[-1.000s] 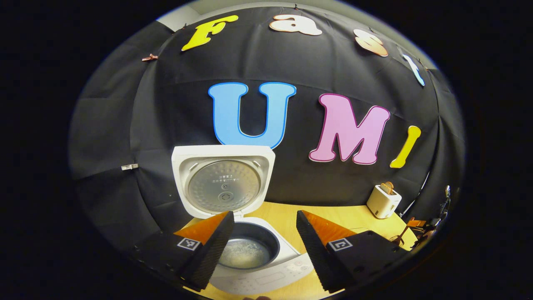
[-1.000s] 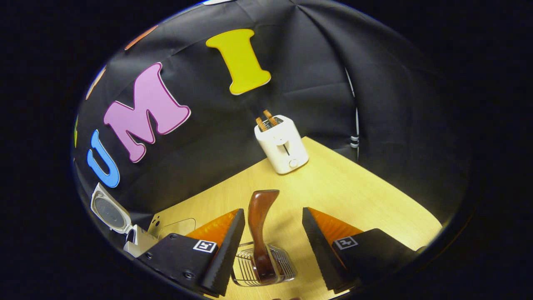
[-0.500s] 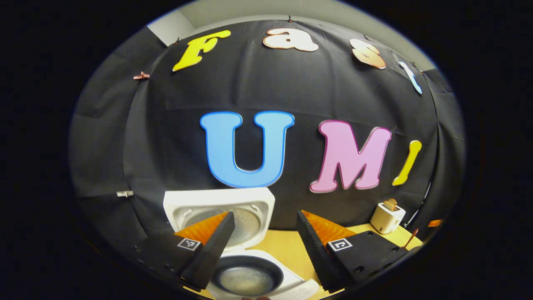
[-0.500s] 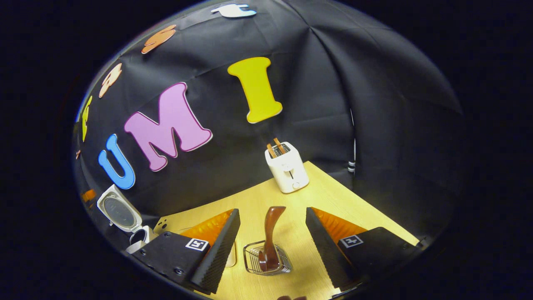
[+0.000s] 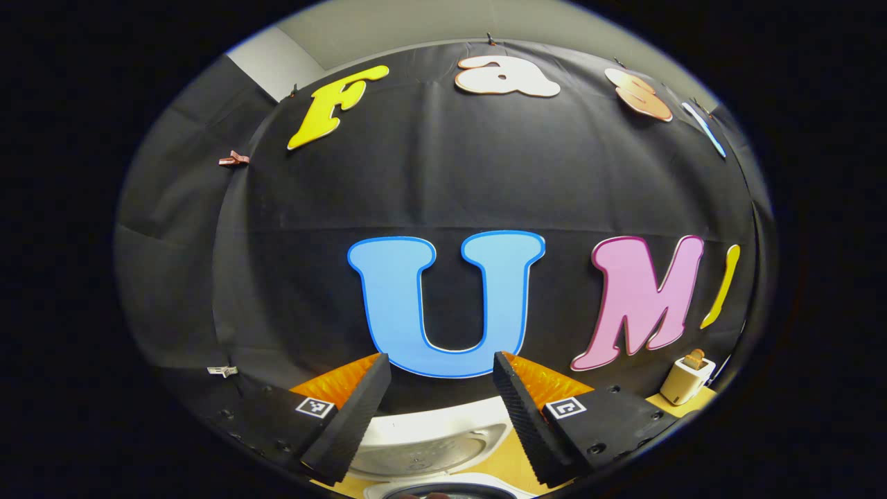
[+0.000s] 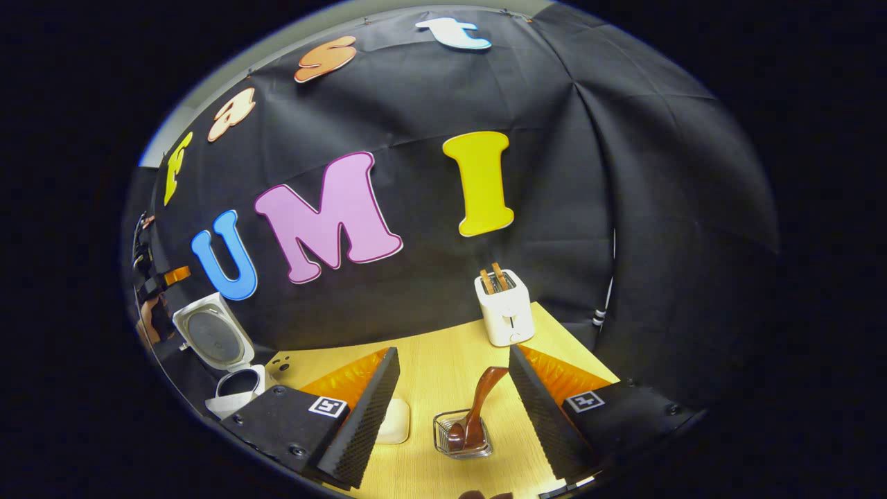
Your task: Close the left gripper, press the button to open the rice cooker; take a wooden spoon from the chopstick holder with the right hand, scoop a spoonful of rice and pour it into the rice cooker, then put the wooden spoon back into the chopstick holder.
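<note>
1. My right claw (image 6: 450, 388) is spread wide and grips nothing, hanging above the bench (image 6: 443, 360) with air between its fingers.
2. Just under that gap in the right gripper view sits the chopstick holder (image 6: 463, 435), a small wire basket on the bench toward the near edge.
3. The wooden spoon (image 6: 478, 409) is in that holder, bowl end down, handle leaning up and to the right, touching neither of my fingers.
4. Beside the holder, half hidden behind one of my fingers, there's a pale rounded dish (image 6: 395, 421); I can't tell what's in it.
5. My left claw (image 5: 440, 409) is released too, fingers apart, empty, tilted up toward the booth wall.
6. Between and below those fingers in the left gripper view I see the rice cooker (image 5: 433, 450) close in, lid raised, its pale underside facing me, the dark rim of the pot at the bottom edge.
7. From the right gripper view the rice cooker (image 6: 222, 360) stands at the bench's far left, lid upright, the dark pot open below it.
8. Farthest back, the white toaster (image 6: 506, 312) sits at the far edge of the bench against the wall, two slices poking out; it also shows in the left gripper view (image 5: 686, 378).
</note>
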`<state>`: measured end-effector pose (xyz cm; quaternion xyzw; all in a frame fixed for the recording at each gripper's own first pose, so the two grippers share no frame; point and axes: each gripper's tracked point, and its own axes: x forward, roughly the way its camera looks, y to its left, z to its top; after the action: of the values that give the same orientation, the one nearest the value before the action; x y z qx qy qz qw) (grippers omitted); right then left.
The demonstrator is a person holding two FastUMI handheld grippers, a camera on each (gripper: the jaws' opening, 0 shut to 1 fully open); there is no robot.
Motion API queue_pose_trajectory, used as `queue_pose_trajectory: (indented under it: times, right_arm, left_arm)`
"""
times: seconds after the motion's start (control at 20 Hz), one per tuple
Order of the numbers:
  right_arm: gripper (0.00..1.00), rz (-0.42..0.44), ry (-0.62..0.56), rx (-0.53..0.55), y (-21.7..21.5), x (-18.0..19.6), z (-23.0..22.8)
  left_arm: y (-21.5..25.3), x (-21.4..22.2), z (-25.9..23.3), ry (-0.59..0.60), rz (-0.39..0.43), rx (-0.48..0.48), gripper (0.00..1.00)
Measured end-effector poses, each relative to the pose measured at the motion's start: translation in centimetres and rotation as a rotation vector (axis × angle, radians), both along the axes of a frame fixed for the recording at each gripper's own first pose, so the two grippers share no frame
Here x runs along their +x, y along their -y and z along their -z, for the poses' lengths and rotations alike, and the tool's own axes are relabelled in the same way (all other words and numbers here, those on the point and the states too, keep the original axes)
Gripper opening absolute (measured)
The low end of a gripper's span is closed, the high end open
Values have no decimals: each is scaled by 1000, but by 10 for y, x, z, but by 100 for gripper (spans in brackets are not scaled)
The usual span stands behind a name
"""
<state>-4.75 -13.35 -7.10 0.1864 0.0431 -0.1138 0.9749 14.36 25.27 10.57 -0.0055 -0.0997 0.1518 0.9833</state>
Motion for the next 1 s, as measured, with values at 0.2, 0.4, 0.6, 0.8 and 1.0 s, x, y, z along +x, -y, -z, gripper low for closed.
queue_pose_trajectory:
  times: [0.2,0.4,0.6,0.8,1.0]
  right_arm:
    - [98,-15,-7,-56,-6,4,-3]
    - [98,-29,-24,-84,-10,1,0]
    - [98,-42,-30,-82,-15,5,1]
    - [98,-57,-34,-75,-17,14,3]
    - [98,-67,-35,-60,-17,20,5]
  left_arm:
    - [-28,31,21,-49,-47,-49,95]
    - [-40,47,54,-157,-80,-62,95]
    - [-30,40,80,-215,-80,-113,95]
    - [-10,20,85,-203,-76,-89,99]
    - [22,-14,101,-205,-73,-87,99]
